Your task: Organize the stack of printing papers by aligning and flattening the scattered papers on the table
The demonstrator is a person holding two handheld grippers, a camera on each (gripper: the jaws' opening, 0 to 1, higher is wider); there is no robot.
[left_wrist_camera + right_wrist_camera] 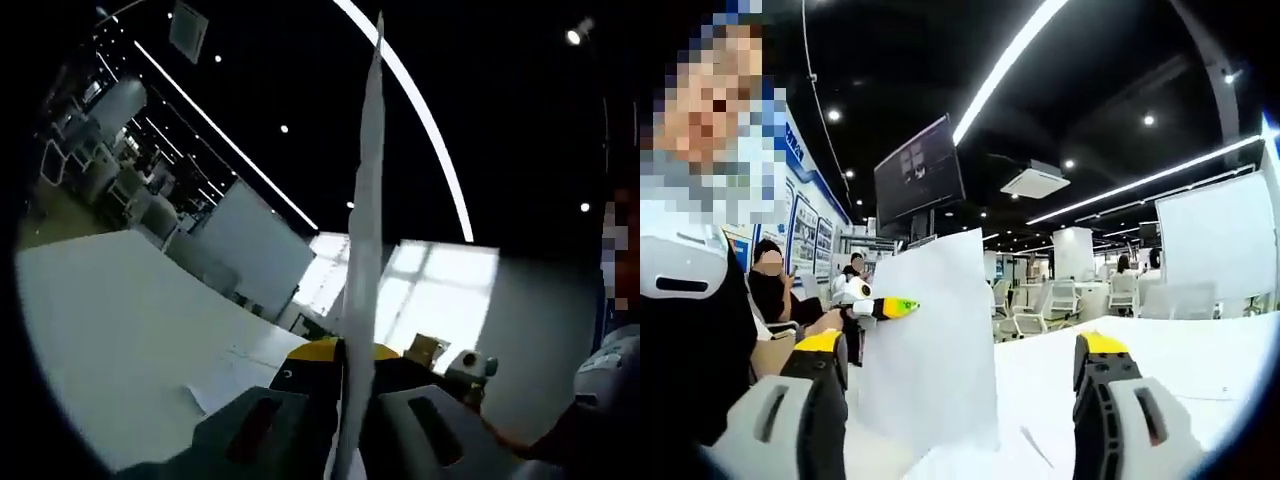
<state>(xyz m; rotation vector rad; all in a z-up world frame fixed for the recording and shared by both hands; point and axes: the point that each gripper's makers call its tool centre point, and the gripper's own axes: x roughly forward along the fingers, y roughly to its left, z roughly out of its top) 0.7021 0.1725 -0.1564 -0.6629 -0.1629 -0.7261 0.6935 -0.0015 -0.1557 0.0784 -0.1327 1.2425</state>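
Note:
A stack of white printing paper (366,200) stands on edge, seen edge-on as a thin tall strip, with my left gripper (356,352) shut on its lower part. In the right gripper view the same stack (930,340) stands upright on the white table (1200,360), with the left gripper's yellow-green tip (892,307) pinching its left edge. My right gripper (960,345) is open wide, its yellow-tipped jaws on either side of the stack and not touching it. A loose sheet (232,385) lies flat on the table (120,330) beside the left jaw.
A person's sleeve (600,410) is at the right of the left gripper view. People sit behind the table (775,285), a dark monitor (920,175) hangs overhead, and office chairs (1050,305) and a whiteboard (1215,245) stand beyond the far edge.

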